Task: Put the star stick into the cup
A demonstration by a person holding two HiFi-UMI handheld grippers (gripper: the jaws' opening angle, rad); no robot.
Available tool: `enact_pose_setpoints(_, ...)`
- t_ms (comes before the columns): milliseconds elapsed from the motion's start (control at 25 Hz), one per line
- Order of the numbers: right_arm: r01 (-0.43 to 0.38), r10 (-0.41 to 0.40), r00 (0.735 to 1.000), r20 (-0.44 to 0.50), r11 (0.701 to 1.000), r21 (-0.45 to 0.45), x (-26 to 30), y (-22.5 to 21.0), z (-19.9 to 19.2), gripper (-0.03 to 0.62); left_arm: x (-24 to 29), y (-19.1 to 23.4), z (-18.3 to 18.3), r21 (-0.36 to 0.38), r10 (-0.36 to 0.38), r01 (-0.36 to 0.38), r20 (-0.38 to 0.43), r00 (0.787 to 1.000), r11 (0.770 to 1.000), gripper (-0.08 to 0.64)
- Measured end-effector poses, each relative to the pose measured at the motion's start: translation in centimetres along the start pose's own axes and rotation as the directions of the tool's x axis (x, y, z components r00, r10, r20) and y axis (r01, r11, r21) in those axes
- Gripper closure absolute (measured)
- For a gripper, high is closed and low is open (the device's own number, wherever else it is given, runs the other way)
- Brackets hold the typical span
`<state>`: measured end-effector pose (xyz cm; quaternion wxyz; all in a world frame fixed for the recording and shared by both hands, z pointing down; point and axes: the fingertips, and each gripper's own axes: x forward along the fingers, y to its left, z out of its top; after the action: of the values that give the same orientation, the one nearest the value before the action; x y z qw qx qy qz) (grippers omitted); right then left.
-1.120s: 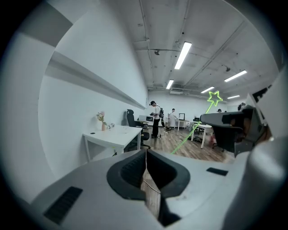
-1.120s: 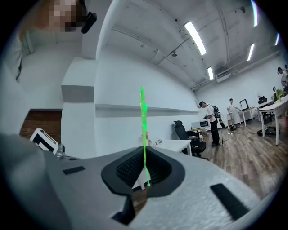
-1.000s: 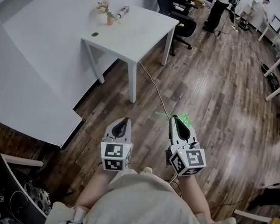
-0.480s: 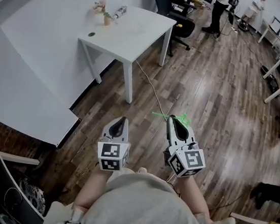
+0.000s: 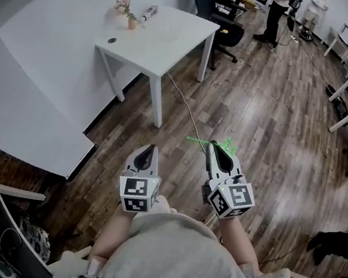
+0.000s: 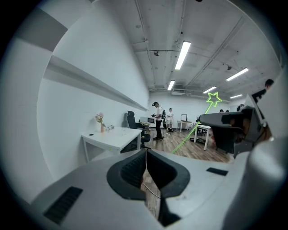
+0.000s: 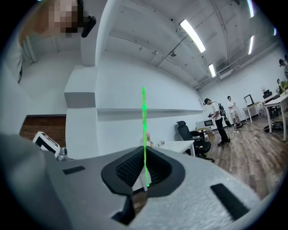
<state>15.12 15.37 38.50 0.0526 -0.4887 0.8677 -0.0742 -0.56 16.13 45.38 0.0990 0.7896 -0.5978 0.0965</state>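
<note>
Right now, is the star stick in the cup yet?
Not yet. Done: the right gripper is shut on the star stick. In hand: it's held above the wood floor, away from the white table. Left: reaching what looks like the cup there and putting the stick in.

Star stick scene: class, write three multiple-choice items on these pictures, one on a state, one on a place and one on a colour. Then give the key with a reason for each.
1. How do the jaws of the left gripper stand?
A. Together, with nothing between them.
B. Wide apart.
C. Closed on a cup.

2. Where is the star stick?
A. Between the left gripper's jaws.
B. Between the jaws of the right gripper.
C. Standing in a cup.

3. What colour is the star stick?
A. Red.
B. Blue.
C. Green.

Key:
1 A: the left gripper view shows its jaws meeting on nothing.
2 B: the right gripper view shows the stick rising from between its closed jaws.
3 C: stick and star show bright green in every view.
</note>
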Motion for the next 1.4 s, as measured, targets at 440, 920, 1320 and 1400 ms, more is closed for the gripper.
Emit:
enact_pose_setpoints(440,-0.029,0.029,1.000,0.003,0.999,0.015,5.4,-2.0,-0.4,0.580,4.6,2.4,0.1,-0.019,0.032,-0.032,-0.006,0.999,0.999,0.551)
enact_pose_setpoints(920,-0.018,0.018,1.000,0.003,1.000,0.023,16.7,-5.7,0.1,0.580,14.6,7.9,2.7,-0.019,0.022,-0.022,-0.016,1.000,1.000,0.551)
enact_pose_setpoints(1320,0.009,-0.009,1.000,0.002,0.999,0.046,27.3,-8.1,1.1,0.580,23.2,14.5,6.0,-0.017,0.006,-0.007,-0.022,1.000,1.000,0.551)
enact_pose_setpoints(1400,0.016,-0.016,1.000,0.001,0.999,0.041,29.5,-8.5,1.5,0.580,24.9,15.7,6.8,-0.016,-0.003,0.003,-0.021,1.000,1.000,0.551)
